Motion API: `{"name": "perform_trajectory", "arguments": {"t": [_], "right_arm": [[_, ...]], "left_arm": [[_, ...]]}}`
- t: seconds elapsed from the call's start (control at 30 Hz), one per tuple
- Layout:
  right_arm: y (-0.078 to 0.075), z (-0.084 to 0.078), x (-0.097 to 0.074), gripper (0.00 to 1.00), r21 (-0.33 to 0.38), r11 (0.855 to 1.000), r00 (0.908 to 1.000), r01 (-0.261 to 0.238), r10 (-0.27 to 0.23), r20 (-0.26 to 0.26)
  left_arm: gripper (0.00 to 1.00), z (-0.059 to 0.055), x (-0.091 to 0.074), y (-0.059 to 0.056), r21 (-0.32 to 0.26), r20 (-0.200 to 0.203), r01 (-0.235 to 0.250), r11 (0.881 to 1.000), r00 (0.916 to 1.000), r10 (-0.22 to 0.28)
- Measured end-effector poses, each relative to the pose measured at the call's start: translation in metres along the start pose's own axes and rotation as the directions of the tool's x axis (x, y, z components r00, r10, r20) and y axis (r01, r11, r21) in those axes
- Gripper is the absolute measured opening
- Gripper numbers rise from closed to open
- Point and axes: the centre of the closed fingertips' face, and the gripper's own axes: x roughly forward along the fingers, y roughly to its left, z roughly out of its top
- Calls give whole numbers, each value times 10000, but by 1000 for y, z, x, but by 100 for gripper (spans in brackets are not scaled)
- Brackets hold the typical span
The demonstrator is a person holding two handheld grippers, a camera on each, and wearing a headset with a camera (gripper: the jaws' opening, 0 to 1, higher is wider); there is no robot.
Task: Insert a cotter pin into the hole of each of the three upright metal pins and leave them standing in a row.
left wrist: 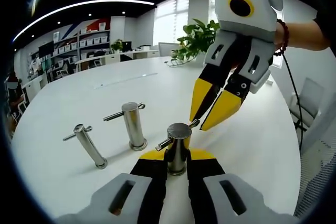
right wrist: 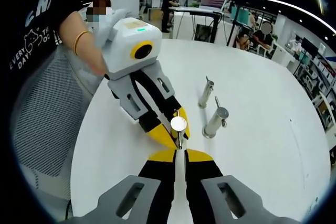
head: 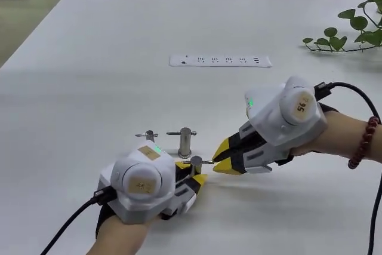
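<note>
Left gripper (left wrist: 177,157) was clamped on the metal pin (left wrist: 178,139). Right gripper (left wrist: 199,123), just ahead, pinched its cotter pin (left wrist: 163,143). A second pin (left wrist: 134,125) and third pin (left wrist: 89,146) stood beyond, leftward.

Silver metal pins (left wrist: 134,124); white table (head: 89,58); white left tool (head: 192,171) and right tool (head: 216,163), yellow-black jaws.

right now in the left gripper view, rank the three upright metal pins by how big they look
1. gripped pin and middle pin: look alike; the gripped one is nearer, so unranked.
2. left pin: clearly slimmer, smallest.
</note>
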Motion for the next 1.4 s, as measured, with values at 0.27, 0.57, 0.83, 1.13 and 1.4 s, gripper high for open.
{"name": "perform_trajectory", "arguments": {"t": [0.27, 0.57, 0.83, 1.13, 1.4], "right_arm": [[-1, 4, 1, 0, -4, 10000, 9999, 48, -48, 110], [1, 6, 4, 0, -24, 10000, 9999, -27, 27, 98], [1, 10, 6, 0, 40, 10000, 9997, -66, 65, 228], [1, 9, 8, 0, 114, 9999, 9998, -48, 46, 176], [-1, 10, 7, 12, 1332, 9911, 9995, 3, -46, 313]], "left_arm": [[11, 0, 0, 0, -62, 2, 49, 10000, 10000, -49], [11, 0, 0, 0, -93, 11, 75, 9999, 10000, -75], [11, -1, 1, 0, -51, 34, 94, 9999, 9999, -94], [11, -1, 0, 0, -43, 16, 110, 9999, 9999, -110], [20, 2, -6, 0, -167, 47, 363, 9992, 9993, -362]]}}
